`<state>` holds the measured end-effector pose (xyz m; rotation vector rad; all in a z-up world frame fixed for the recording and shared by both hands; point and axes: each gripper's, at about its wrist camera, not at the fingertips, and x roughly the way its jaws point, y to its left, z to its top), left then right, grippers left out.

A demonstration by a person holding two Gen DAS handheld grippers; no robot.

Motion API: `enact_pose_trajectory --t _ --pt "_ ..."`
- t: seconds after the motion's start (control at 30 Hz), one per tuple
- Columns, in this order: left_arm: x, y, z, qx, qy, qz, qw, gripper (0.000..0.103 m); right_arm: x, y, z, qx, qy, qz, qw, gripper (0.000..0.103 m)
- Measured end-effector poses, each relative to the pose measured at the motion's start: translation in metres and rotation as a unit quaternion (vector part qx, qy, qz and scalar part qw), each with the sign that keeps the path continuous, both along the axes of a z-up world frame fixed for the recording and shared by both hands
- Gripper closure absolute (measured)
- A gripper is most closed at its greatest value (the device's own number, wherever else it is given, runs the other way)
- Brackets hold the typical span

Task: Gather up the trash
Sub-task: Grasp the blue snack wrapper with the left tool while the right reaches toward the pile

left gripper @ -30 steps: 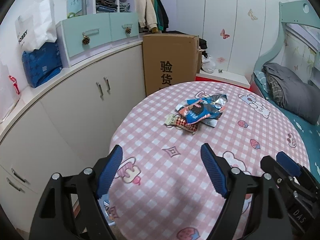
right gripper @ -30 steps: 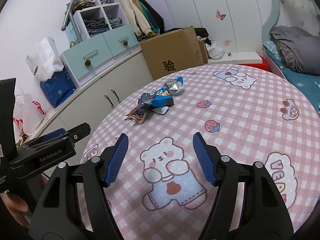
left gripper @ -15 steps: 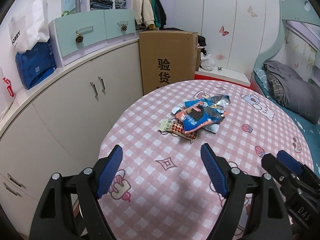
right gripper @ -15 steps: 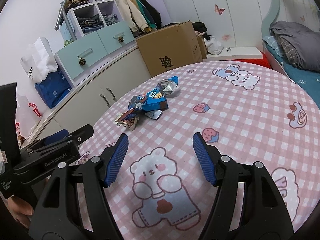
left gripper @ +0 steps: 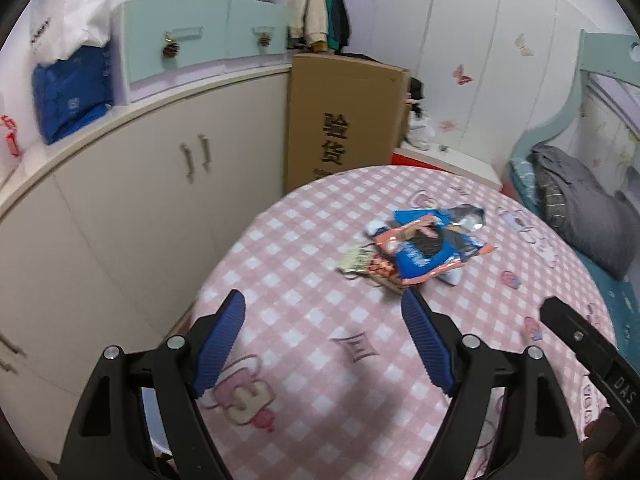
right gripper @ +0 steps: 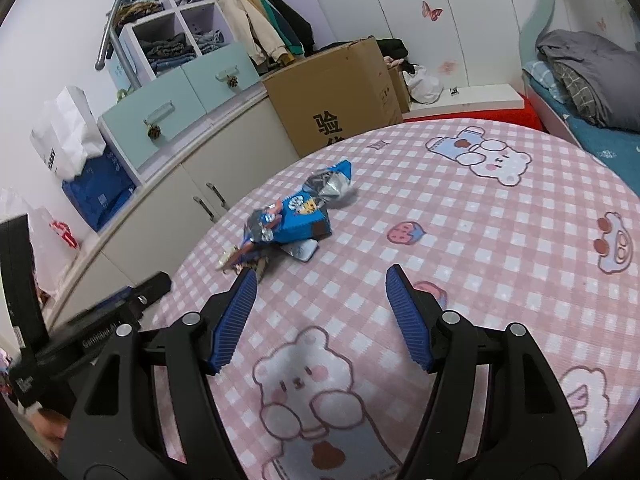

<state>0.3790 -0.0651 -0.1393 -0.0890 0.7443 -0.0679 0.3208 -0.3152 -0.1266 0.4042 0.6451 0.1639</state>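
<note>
A small pile of snack wrappers (left gripper: 420, 246) lies on the round table with a pink checked cloth (left gripper: 320, 320): blue, orange and silver foil packets and a checked wrapper at the left. It also shows in the right wrist view (right gripper: 292, 220). My left gripper (left gripper: 324, 340) is open and empty, hovering above the table short of the pile. My right gripper (right gripper: 320, 316) is open and empty, also short of the pile, with the pile ahead and to its left. The right gripper's body shows at the right of the left wrist view (left gripper: 588, 352).
White cabinets (left gripper: 120, 208) curve along the left of the table. A tall cardboard box (left gripper: 340, 120) stands behind the table. A bed with a grey blanket (left gripper: 580, 208) is on the right. Blue and white bags (right gripper: 92, 184) sit on the cabinet top.
Both grippers have moved forward toward the wrapper pile, which now looks larger and closer. The left view has swung a little to the left. Jaws stay open.
</note>
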Motion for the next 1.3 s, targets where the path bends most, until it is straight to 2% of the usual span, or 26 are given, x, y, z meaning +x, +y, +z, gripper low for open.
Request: enact_pose_trajectory --t 0.07,0.23,0.33,0.43,0.47,0.53,0.57,0.6,0.63,0.8,0.9,1.03,1.13,1.3 --pt "0.007 -0.009 0.000 -0.005 -0.007 -0.025 0.9997 0.024 0.003 0.000 0.001 0.001 -0.003 -0.005 1.000 0.036" --pt "0.019 -0.042 -0.001 0.033 -0.021 -0.077 0.9963 0.024 0.012 -0.008 0.007 -0.002 -0.010 -0.020 1.000 0.033" --pt "0.026 -0.065 -0.005 0.072 -0.027 -0.107 0.9913 0.024 0.018 -0.015 0.007 -0.001 -0.011 -0.028 1.000 0.033" --pt "0.039 -0.082 -0.014 0.107 -0.024 -0.117 0.9871 0.024 0.024 -0.020 0.005 0.002 -0.009 -0.033 0.999 0.033" --pt "0.042 -0.084 -0.015 0.107 -0.020 -0.117 0.9871 0.025 0.026 -0.022 0.003 0.003 -0.007 -0.032 0.999 0.033" --pt "0.051 -0.086 -0.018 0.097 -0.008 -0.123 0.9877 0.037 0.029 -0.023 0.001 0.003 -0.005 -0.032 0.999 0.033" --pt "0.057 -0.086 -0.021 0.091 0.005 -0.125 0.9879 0.053 0.031 -0.023 0.000 0.003 -0.002 -0.031 1.000 0.033" --pt "0.062 -0.085 -0.024 0.083 0.016 -0.126 0.9884 0.076 0.032 -0.023 0.000 0.004 -0.001 -0.030 1.000 0.033" --pt "0.064 -0.082 -0.025 0.073 0.023 -0.128 0.9889 0.085 0.033 -0.023 -0.001 0.005 -0.001 -0.029 1.000 0.033" --pt "0.056 -0.062 -0.015 0.002 0.006 -0.130 0.9915 0.101 0.035 -0.021 0.003 -0.001 -0.004 -0.026 1.000 0.033" --pt "0.044 -0.046 -0.002 -0.035 -0.019 -0.128 0.9909 0.102 0.039 -0.020 0.004 -0.003 -0.002 -0.024 1.000 0.033" --pt "0.036 -0.021 0.010 -0.075 -0.045 -0.094 0.9917 0.102 0.050 -0.011 0.003 -0.010 0.011 -0.012 1.000 0.033" --pt "0.032 -0.004 0.014 -0.076 -0.067 -0.053 0.9935 0.102 0.066 0.003 -0.001 -0.023 0.027 0.003 0.999 0.032" --pt "0.036 0.014 0.012 -0.110 -0.054 -0.060 0.9907 0.102 0.095 0.021 -0.008 -0.020 0.046 0.026 0.998 0.032"
